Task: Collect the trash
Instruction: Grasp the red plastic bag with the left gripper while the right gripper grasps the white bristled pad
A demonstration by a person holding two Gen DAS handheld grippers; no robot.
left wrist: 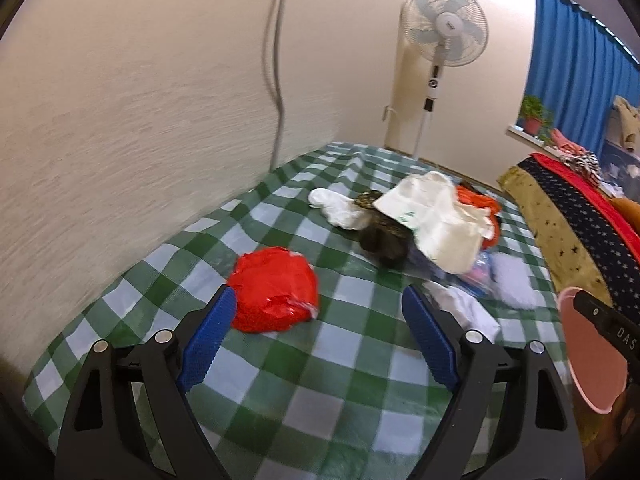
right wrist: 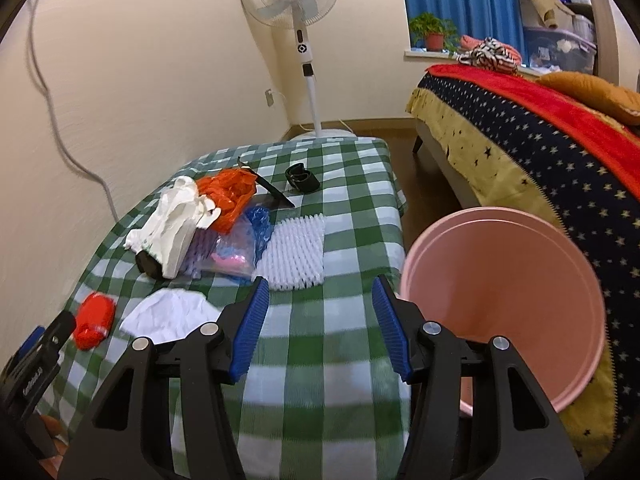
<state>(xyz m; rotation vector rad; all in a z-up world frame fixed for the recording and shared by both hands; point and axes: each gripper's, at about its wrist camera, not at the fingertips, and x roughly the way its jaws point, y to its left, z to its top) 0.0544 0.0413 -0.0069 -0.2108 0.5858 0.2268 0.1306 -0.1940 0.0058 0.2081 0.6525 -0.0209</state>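
A crumpled red plastic bag (left wrist: 274,294) lies on the green checked tablecloth (left wrist: 312,392), just ahead of my left gripper (left wrist: 320,300), touching its left finger's tip. The left gripper is open and empty. The red bag also shows in the right wrist view (right wrist: 94,320). Beyond it lies a pile: a white bag (left wrist: 436,220), an orange bag (right wrist: 230,194), a dark wrapper (left wrist: 380,236), white foam netting (right wrist: 294,256) and white crumpled paper (right wrist: 172,314). My right gripper (right wrist: 320,294) is open and empty above the cloth, beside a pink bucket (right wrist: 504,304).
A wall runs along the table's left side with a hanging grey cable (left wrist: 276,60). A standing fan (right wrist: 300,20) is past the table's far end. A bed with a starred blanket (right wrist: 520,152) stands to the right. A black strap (right wrist: 302,178) lies at the table's far end.
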